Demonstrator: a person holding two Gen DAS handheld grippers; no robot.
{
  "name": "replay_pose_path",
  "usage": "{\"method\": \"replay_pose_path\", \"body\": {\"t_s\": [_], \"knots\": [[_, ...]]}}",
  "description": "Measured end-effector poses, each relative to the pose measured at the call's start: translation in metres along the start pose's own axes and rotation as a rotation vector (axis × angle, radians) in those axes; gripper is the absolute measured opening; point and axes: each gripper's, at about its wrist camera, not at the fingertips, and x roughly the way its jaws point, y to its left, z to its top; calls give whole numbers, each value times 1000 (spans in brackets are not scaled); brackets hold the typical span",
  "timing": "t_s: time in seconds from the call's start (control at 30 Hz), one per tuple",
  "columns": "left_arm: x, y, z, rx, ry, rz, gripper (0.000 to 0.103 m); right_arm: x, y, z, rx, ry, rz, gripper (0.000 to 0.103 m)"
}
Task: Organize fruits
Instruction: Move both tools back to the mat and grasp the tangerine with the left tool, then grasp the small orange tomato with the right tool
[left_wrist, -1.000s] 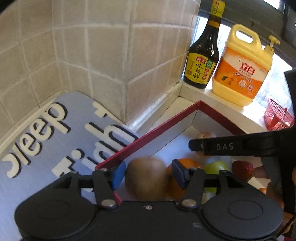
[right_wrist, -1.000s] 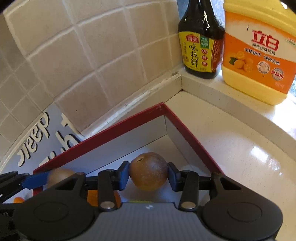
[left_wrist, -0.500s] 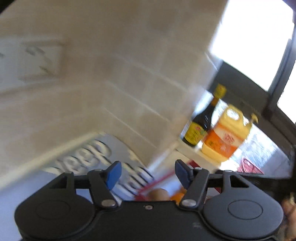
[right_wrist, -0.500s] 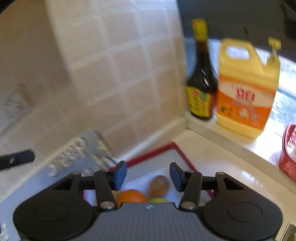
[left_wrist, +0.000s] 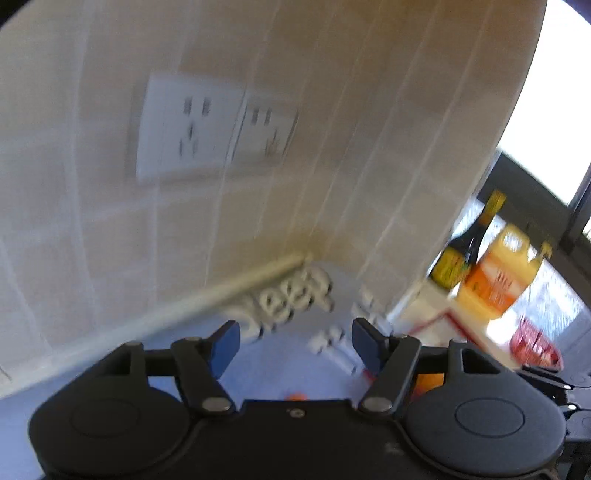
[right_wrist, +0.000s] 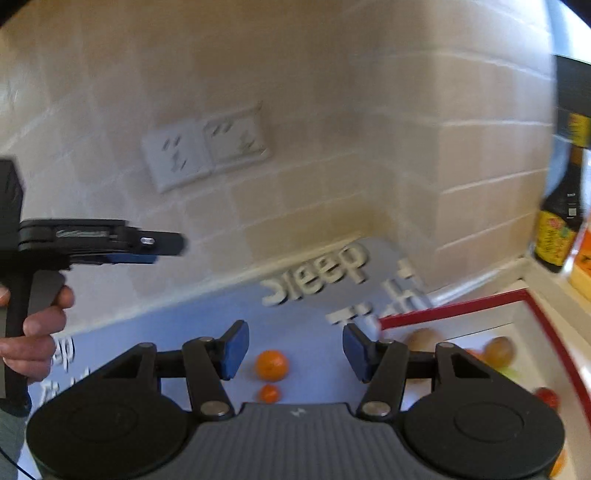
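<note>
- Oranges: big orange (right_wrist: 271, 364) and small orange (right_wrist: 269, 393) on blue mat (right_wrist: 306, 332), near centre, just apart.
- Brown fruits (right_wrist: 498, 349) w/ others in red-rimmed tray (right_wrist: 454, 308), right.
- Right gripper (right_wrist: 295, 349) spread wide, holding nothing, above oranges.
- Left gripper (left_wrist: 295, 345) wide apart, nothing between pads; hand (right_wrist: 35, 332) on grip, far left.
- Sauce bottle (right_wrist: 559, 218), wall sockets (right_wrist: 207, 151) far.

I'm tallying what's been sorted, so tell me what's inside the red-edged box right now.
Inside the red-edged box, the right wrist view shows two brownish round fruits, something orange, something yellow-green and a red fruit. The right gripper, open and empty, covers the rest.
</note>
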Motion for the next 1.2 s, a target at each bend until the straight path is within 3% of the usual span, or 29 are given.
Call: {"method": "replay_pose_path", "body": {"t_s": [0.1,0.3,0.4,0.47,0.6,0.8,0.97,1.03,1.2], "knots": [[29,12,-12,-9,73,-20,80,30,20,-15,-26,69,15,57],[86,27,-27,-14,206,-140,80,82,36,-49,-59,152,16,55],[111,35,-37,-68,271,-97,80,104,38,-60,-91,181,-19,52],[124,36,-43,-81,294,-127,80,115,36,-66,-92,189,-9,51],[142,31,-46,-65,320,-161,80,130,33,-73,-71,204,-6,49],[165,19,-53,-13,346,-119,80,138,37,-80,-84,184,-31,43],[167,11,-52,39,346,-77,61,138,44,-84,-123,172,-51,29],[167,9,-51,43,345,-90,43,137,46,-85,-127,174,-51,24],[162,7,-53,51,330,-87,41,130,51,-88,-151,171,-51,23]]}}
